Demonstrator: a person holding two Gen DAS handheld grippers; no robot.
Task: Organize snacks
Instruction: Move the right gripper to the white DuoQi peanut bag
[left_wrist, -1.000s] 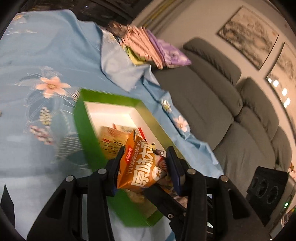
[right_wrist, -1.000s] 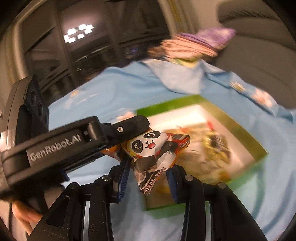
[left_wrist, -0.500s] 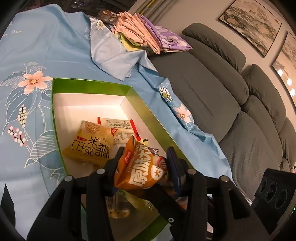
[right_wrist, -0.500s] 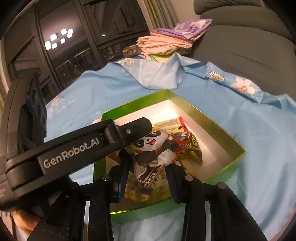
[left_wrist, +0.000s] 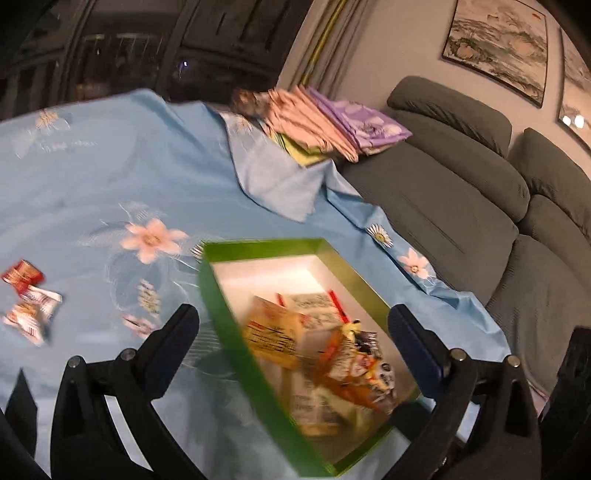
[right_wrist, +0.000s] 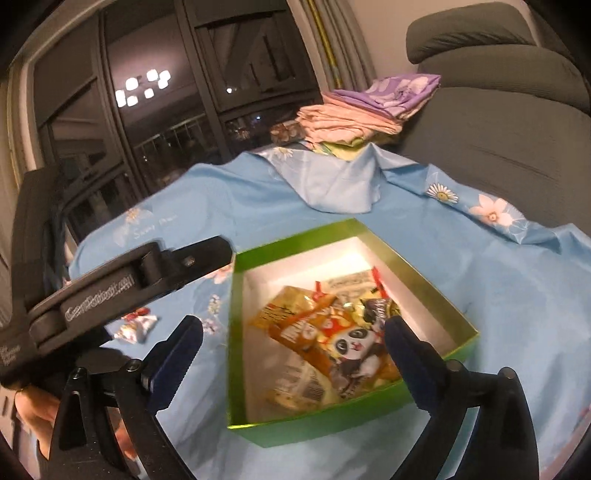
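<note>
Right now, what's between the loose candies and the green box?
Only bare blue floral cloth between the candies and the green box, in the left wrist view.

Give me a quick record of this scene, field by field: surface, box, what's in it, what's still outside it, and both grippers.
surface: blue floral cloth
box: green box, open top, white inside
in box: panda snack pack, orange pack, yellow pack, others blurred
outside box: red-and-white snack packs on the cloth, to the box's left
left gripper: fingers opening, nothing between them
right gripper: fingers opening, nothing gripped, above the box
background: folded cloths, grey sofa
</note>
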